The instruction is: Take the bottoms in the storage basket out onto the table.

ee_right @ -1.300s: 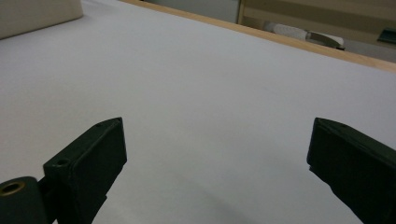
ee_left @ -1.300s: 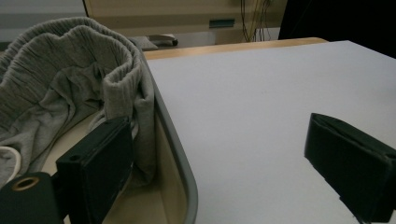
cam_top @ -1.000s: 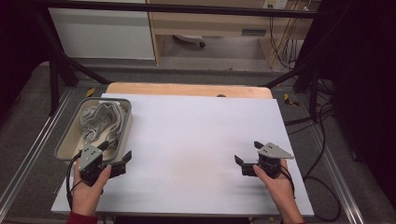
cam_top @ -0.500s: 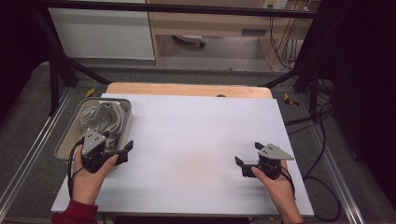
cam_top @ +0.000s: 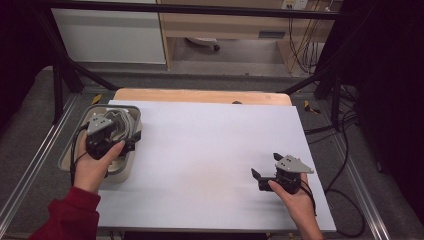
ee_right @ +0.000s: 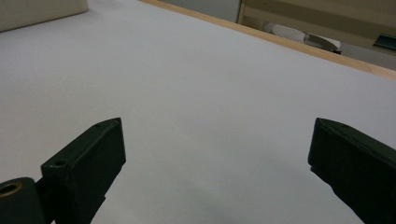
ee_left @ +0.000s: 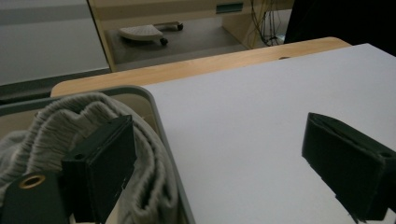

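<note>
— Left gripper (cam_top: 131, 141) first, at the left of the frame: its jaws stand wide apart, and it hangs over the grey bin (cam_top: 67, 155) with nothing between them yet.

— And what's it after?

— That grey ribbed cloth (cam_top: 120, 125) bundled in the bin, I'd say. In the left gripper view one jaw sits right against the folds of the cloth (ee_left: 70, 126), over the bin's rim (ee_left: 161, 116), while the other hangs out over the white sheet (ee_left: 261, 107). So it straddles the edge instead of the fabric.

— How should the grab go, then?

— I'd shift the whole thing further into the bin, towards the upper left of the high view, so both jaws come down on either side of one thick fold. Pinch a ridge, not a loose corner, and keep clear of the bin wall, or the jaw may catch the rim and drag the bin along.

— And over on the right?

— Right gripper (cam_top: 263, 174) sits low in the lower right, jaws spread wide as well, holding nothing, over bare white sheet (ee_right: 196, 88). It's well apart from the bin. It could steady the bin if the cloth snags, I reckon.
</note>
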Tool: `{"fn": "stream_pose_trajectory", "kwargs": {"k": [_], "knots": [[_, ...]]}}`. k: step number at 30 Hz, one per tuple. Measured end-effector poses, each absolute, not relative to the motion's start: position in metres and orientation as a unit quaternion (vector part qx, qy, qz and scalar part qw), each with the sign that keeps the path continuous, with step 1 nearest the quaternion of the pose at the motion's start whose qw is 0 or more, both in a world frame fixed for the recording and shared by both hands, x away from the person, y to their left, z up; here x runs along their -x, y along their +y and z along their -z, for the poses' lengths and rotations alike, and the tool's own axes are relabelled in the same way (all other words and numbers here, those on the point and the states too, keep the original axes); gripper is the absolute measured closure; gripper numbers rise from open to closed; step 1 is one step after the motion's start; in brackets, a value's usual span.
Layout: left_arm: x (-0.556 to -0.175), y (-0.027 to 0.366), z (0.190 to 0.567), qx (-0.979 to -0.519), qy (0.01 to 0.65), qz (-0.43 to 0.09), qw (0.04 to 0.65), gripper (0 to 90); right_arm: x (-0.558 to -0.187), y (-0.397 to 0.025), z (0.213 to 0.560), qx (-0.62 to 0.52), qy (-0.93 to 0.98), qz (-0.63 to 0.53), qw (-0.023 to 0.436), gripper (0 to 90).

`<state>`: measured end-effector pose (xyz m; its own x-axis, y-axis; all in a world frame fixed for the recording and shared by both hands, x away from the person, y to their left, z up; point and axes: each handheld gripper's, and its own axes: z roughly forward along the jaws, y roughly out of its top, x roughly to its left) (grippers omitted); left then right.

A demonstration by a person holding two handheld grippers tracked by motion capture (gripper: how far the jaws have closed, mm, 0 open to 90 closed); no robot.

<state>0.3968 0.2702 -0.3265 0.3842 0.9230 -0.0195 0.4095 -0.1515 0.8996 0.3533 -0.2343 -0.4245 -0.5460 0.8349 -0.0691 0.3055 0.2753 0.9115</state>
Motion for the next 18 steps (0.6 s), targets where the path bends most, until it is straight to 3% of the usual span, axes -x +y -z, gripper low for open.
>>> {"fn": "stream_pose_trajectory", "kwargs": {"k": [8,18], "knots": [[-0.443,0.284,0.316,-0.707,0.515,-0.271,0.402,13.6,-0.352,-0.233,0.425,-0.382,0.750,-0.459,0.284,3.8],[-0.466,0.292,0.336,-0.707,0.548,-0.253,0.368,20.9,-0.354,-0.231,0.426,-0.379,0.754,-0.455,0.283,3.8]]}}
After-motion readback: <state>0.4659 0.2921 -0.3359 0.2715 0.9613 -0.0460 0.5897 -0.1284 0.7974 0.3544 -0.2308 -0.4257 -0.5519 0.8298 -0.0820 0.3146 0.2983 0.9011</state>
